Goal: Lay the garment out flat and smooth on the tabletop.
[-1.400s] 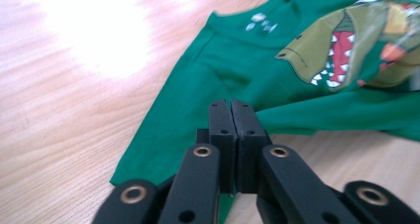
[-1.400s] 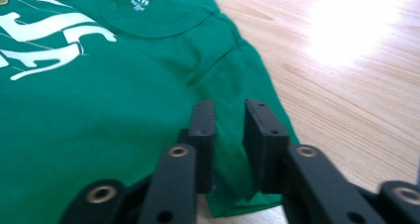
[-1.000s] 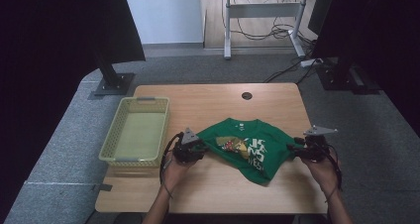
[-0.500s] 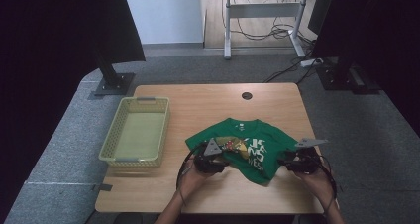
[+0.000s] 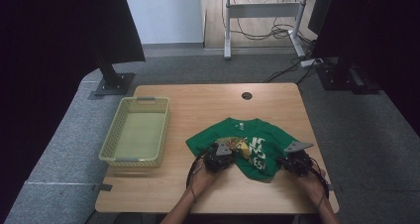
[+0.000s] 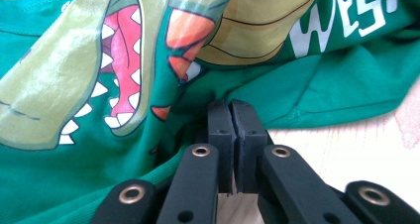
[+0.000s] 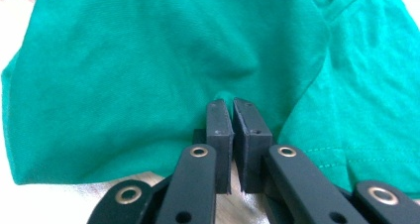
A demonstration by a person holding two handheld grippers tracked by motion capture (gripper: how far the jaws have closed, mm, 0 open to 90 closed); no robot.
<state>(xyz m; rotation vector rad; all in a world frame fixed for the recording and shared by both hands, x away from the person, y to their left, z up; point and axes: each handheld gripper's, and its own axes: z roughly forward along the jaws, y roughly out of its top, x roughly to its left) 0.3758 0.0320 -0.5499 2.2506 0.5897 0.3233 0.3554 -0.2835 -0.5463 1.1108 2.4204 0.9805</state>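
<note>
A green T-shirt (image 5: 260,137) with a dinosaur print lies crumpled on the wooden table (image 5: 198,105), right of centre. My left gripper (image 5: 222,158) sits at the shirt's near left edge. In the left gripper view its jaws (image 6: 231,105) have just been closing and now pinch a fold of the green cloth (image 6: 317,80) below the dinosaur print (image 6: 99,60). My right gripper (image 5: 293,160) is at the shirt's near right edge. Its jaws (image 7: 227,103) have just been closing too, and are shut on plain green fabric (image 7: 148,60) at the hem.
A yellow-green mesh basket (image 5: 111,143) stands at the table's left side, with nothing in it. A round cable hole (image 5: 246,95) is near the far edge. Black monitor stands (image 5: 113,80) and desk legs sit on the grey floor beyond.
Both hands came in toward the shirt's near edge and sank to the table, the left moving right and the right moving left. Both pairs of jaws closed on the cloth.
</note>
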